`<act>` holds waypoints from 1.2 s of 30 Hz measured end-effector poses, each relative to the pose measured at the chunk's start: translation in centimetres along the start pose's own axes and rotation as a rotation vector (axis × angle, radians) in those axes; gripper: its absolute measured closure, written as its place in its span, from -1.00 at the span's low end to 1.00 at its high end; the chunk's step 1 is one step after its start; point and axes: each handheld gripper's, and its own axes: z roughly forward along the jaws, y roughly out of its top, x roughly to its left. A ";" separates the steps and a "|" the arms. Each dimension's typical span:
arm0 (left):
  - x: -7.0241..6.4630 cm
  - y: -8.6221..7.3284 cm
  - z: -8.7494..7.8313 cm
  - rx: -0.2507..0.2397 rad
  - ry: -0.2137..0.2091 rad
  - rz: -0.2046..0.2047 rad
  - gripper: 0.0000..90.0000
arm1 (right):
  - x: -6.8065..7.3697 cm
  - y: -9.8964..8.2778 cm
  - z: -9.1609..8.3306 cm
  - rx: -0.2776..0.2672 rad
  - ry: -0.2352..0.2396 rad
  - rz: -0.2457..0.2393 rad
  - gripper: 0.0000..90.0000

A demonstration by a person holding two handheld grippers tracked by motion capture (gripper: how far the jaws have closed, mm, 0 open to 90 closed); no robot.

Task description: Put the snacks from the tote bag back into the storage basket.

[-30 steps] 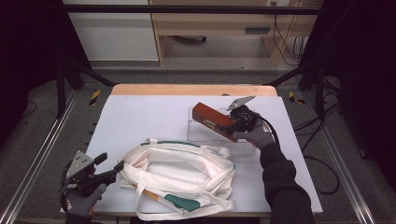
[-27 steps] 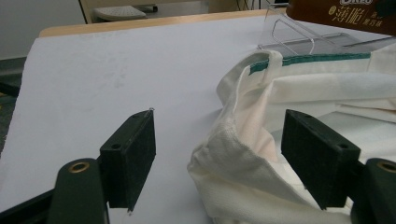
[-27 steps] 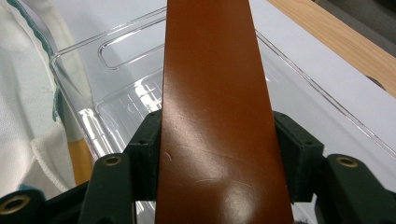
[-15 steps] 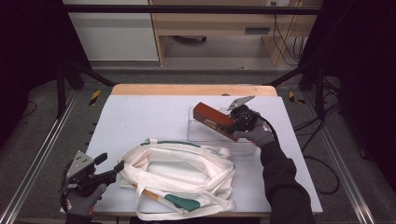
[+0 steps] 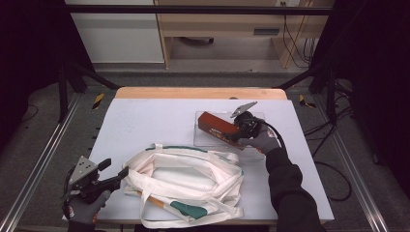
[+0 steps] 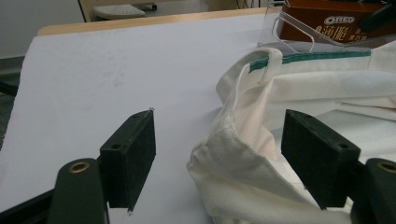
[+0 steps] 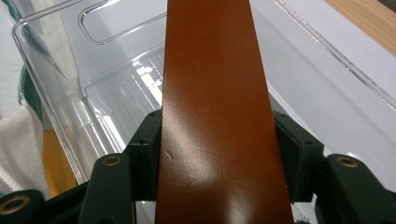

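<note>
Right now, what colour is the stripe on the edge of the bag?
Green, on the white cloth bag's stripe; the left gripper view shows it best.
</note>
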 end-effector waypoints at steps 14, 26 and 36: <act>0.0 0.0 0.0 0.000 -0.004 0.001 -0.43 | 0.0 -0.3 1.4 0.071 -0.011 0.016 -0.05; -0.2 0.1 -0.1 -0.013 0.001 0.017 -0.47 | 0.2 -0.3 1.7 0.123 -0.026 0.030 -0.07; -0.2 0.1 -0.1 -0.016 0.006 0.027 -0.49 | 0.3 0.3 0.0 0.030 -0.067 0.052 -0.11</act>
